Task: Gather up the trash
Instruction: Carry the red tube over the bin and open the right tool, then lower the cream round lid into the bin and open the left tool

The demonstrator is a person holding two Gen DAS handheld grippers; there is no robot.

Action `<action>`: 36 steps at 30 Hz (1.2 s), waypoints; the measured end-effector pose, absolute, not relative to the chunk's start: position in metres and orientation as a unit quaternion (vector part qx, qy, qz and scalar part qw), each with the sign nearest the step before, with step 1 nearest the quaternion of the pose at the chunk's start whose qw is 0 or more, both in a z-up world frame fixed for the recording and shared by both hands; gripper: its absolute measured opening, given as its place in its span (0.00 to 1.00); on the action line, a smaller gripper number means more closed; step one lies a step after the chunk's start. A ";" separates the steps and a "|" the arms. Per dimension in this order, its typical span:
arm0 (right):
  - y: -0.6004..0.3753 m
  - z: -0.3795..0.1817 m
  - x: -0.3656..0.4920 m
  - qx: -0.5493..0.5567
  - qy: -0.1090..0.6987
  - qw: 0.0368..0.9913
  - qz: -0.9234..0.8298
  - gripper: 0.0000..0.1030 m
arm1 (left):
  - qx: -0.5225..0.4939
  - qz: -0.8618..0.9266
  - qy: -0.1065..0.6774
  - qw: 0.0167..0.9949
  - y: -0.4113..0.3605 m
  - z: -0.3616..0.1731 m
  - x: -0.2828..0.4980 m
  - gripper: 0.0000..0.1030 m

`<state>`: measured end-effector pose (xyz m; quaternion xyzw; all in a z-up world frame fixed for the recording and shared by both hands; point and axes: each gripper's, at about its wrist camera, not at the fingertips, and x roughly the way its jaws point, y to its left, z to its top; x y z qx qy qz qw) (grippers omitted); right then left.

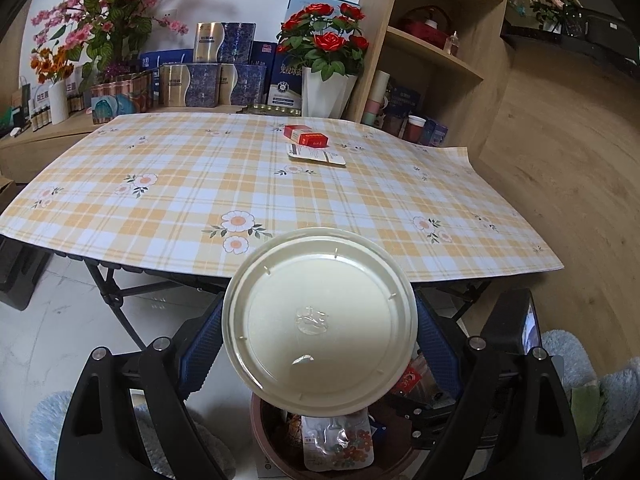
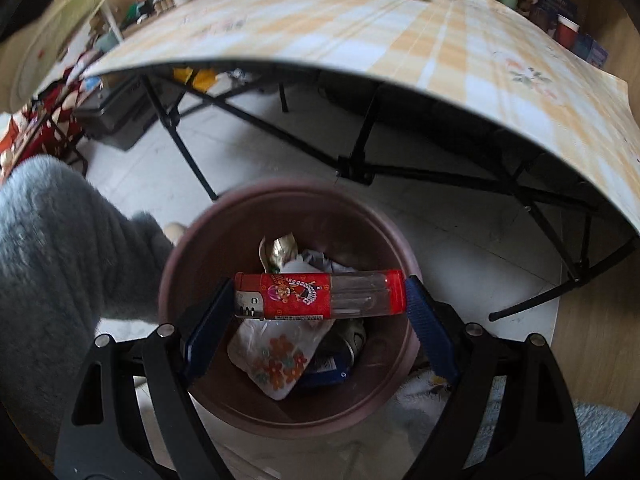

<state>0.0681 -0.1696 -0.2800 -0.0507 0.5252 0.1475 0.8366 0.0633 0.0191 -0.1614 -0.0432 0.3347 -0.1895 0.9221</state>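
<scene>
My left gripper (image 1: 319, 332) is shut on a round cream plastic lid (image 1: 320, 322), held by its edges above the brown trash bin (image 1: 272, 432). My right gripper (image 2: 320, 300) is shut on a red and clear lighter (image 2: 320, 295), held crosswise right over the bin (image 2: 192, 364). The bin holds a flowered wrapper (image 2: 276, 358), crumpled foil and other scraps. A red cigarette pack (image 1: 306, 135) and a flat white packet (image 1: 316, 155) lie at the far side of the checked table (image 1: 180, 196). The lid also shows blurred at the upper left of the right wrist view (image 2: 52, 28).
Boxes, a white vase of red roses (image 1: 326, 50) and pink flowers stand behind the table. Wooden shelves (image 1: 436, 52) rise at the right. Black folding table legs (image 2: 360, 152) stand just beyond the bin. A grey fuzzy sleeve (image 2: 52, 252) is at the left.
</scene>
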 end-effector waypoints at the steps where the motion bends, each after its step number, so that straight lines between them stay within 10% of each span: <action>1: -0.168 -0.282 0.068 -0.056 0.526 0.835 0.149 0.81 | -0.039 -0.191 0.335 0.922 0.018 -0.164 0.063 0.83; 36: -0.233 -0.245 0.068 -0.026 0.456 0.889 -0.038 0.94 | -0.009 -0.246 0.457 0.855 -0.022 -0.234 0.090 0.84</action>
